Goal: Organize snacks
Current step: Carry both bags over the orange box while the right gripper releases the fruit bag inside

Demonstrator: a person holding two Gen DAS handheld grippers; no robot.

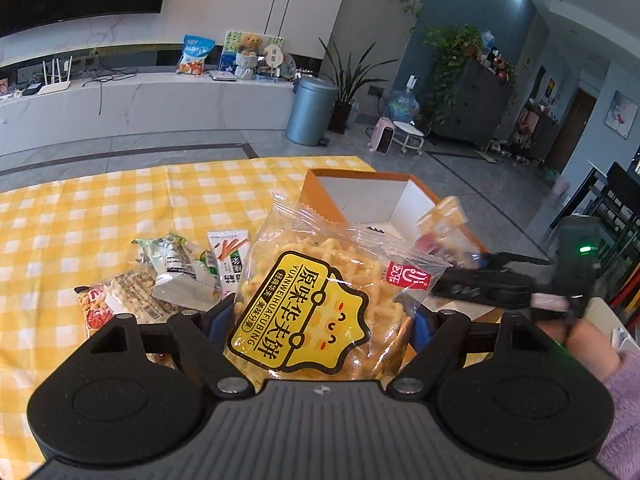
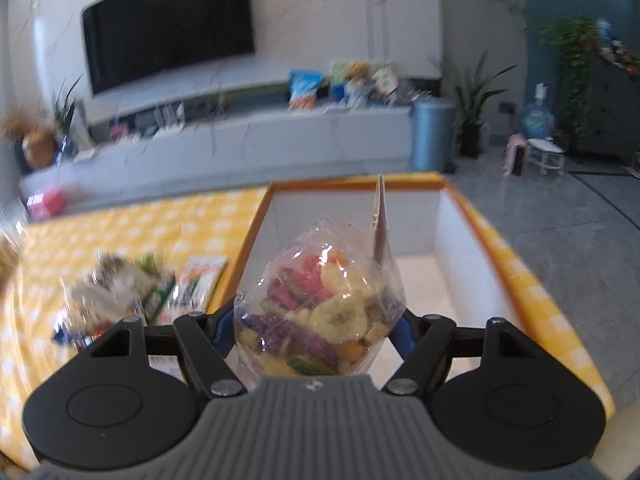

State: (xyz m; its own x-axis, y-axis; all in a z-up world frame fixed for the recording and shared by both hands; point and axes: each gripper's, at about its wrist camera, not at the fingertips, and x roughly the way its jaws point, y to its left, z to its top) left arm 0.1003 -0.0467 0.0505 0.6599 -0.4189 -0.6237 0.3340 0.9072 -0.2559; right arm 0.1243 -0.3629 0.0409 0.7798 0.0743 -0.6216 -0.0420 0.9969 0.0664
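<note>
My left gripper is shut on a clear waffle-biscuit packet with a yellow label, held above the yellow checked tablecloth. Several loose snack packets lie on the cloth to its left. Beyond stands an open orange box with white inner walls. My right gripper is shut on a clear bag of mixed dried fruit chips, held over the orange box, which has a card divider inside. In the left wrist view the right gripper hangs over the box with the fruit bag.
A person's hand in a lilac sleeve holds the right tool. The pile of snack packets lies left of the box. Past the table are tiled floor, a white TV bench, a blue bin and potted plants.
</note>
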